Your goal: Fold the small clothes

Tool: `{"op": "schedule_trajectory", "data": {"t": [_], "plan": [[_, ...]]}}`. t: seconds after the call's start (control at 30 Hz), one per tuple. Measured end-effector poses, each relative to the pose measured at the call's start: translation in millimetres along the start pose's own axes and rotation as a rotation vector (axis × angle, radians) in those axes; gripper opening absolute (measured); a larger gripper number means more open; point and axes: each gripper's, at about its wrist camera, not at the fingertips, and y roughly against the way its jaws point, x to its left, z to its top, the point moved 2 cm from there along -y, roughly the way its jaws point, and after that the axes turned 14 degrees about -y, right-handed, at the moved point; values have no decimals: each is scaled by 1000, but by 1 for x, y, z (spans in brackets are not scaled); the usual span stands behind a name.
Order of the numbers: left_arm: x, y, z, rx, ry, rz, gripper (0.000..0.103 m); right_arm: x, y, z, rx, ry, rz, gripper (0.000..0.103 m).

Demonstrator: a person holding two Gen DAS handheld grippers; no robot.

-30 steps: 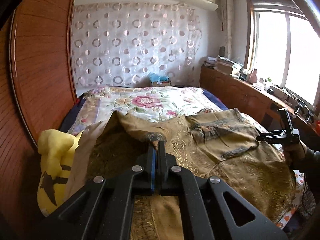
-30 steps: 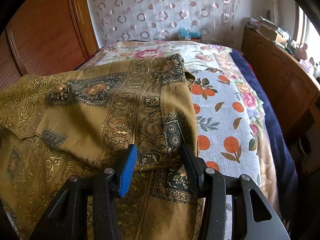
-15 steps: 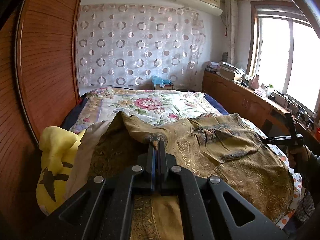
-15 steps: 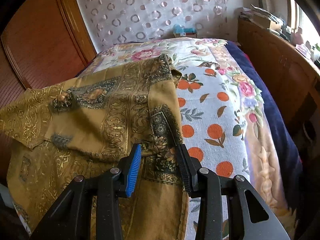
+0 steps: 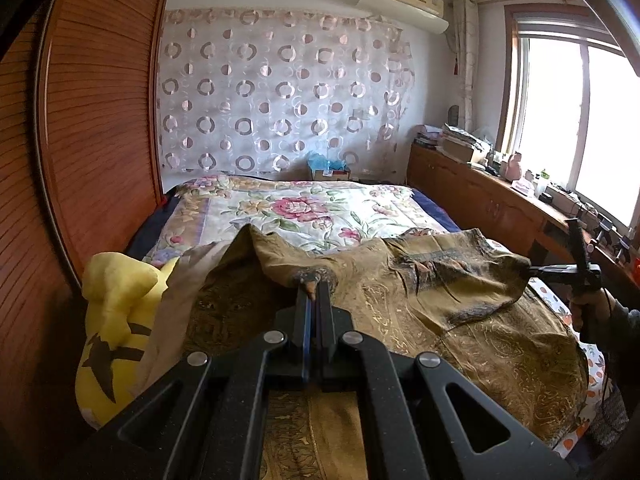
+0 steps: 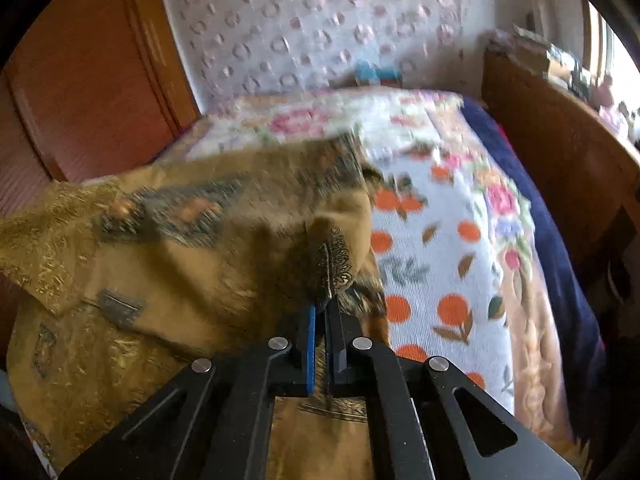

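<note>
A mustard-gold patterned garment lies spread over the bed, its top layer folded across. My left gripper is shut on a bunched edge of the garment at its near left side, lifting it a little. In the right wrist view the same garment fills the left half, and my right gripper is shut on a dark-trimmed edge of it that sticks up between the pads. The right gripper also shows at the far right of the left wrist view, held by a hand at the garment's corner.
A yellow plush toy lies at the bed's left edge by the wooden wardrobe. The floral bedspread stretches beyond the garment, an orange-print sheet to its right. A cluttered wooden sideboard runs under the window.
The right gripper's jaws have shut on the garment's edge, which lay between open fingers before. The fabric there is now pinched and raised. The left gripper still holds its fold.
</note>
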Motion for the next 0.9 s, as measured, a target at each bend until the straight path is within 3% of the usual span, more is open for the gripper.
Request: {"op": "schedule_trajectory", "data": {"t": [0.27,0.57,0.9], "plan": [[20,26,-6,-29,35,16,2,8,83,-11,-151,32,89,3],[33,57,-51,1,84,25,2,-7,145,-79,-117,102,110,3],[40,68,-85,71,102,58,2,-6,178,-118,-63,120,127,3]]}}
